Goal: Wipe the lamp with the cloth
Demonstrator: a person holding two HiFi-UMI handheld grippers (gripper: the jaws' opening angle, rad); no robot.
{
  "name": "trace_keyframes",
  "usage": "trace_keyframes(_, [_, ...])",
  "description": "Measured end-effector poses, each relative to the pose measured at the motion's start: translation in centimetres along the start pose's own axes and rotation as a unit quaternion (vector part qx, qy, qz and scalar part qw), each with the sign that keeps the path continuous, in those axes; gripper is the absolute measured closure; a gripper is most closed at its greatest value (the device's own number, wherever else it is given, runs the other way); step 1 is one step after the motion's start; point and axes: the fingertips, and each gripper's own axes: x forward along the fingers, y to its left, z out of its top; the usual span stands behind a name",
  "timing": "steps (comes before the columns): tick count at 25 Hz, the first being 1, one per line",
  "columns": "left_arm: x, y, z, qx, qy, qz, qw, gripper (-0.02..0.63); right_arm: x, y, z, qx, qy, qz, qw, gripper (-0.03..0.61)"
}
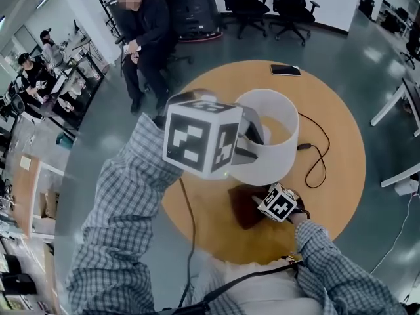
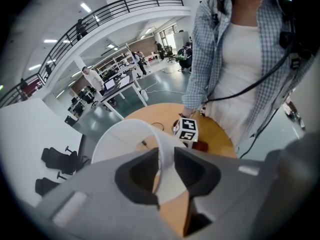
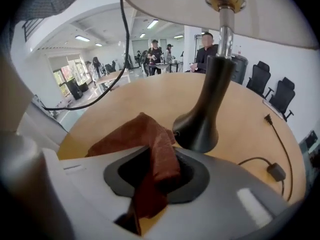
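A white lampshade (image 1: 274,135) tops a lamp on the round wooden table (image 1: 341,126). My left gripper (image 1: 252,136) reaches over the shade's near rim. In the left gripper view the rim (image 2: 165,154) runs between the jaws, which are shut on it. The dark red cloth (image 1: 241,207) lies on the table at the lamp's foot. My right gripper (image 1: 261,205) sits low beside it. In the right gripper view a fold of the cloth (image 3: 152,149) is pinched in the jaws, just short of the lamp's black base (image 3: 200,126).
The lamp's black power cord (image 1: 316,157) loops across the table to the right, and its plug (image 3: 276,172) lies on the wood. A phone (image 1: 285,69) rests at the far edge. A person (image 1: 147,35) sits beyond the table, near office chairs (image 1: 289,5).
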Motion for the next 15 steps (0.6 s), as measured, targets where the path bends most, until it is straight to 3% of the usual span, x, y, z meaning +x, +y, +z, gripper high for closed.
trace_keyframes(2, [-0.1, -0.1, -0.1, 0.000, -0.001, 0.000, 1.0000, 0.511, -0.9, 0.4, 1.1, -0.011, -0.026, -0.020, 0.999, 0.520])
trace_keyframes(7, [-0.3, -0.2, -0.7, 0.000, 0.000, 0.001, 1.0000, 0.511, -4.7, 0.9, 3.4, -0.014, -0.114, -0.043, 0.992, 0.534])
trace_keyframes(11, [0.0, -0.3, -1.0, -0.001, -0.001, 0.000, 1.0000, 0.512, -11.6, 2.3, 4.8, -0.011, -0.217, -0.049, 0.975, 0.534])
trace_keyframes(15, [-0.1, -0.4, -0.9, 0.004, 0.006, -0.006, 1.0000, 0.521, -20.2, 2.9, 6.7, -0.064, -0.289, -0.088, 0.951, 0.535])
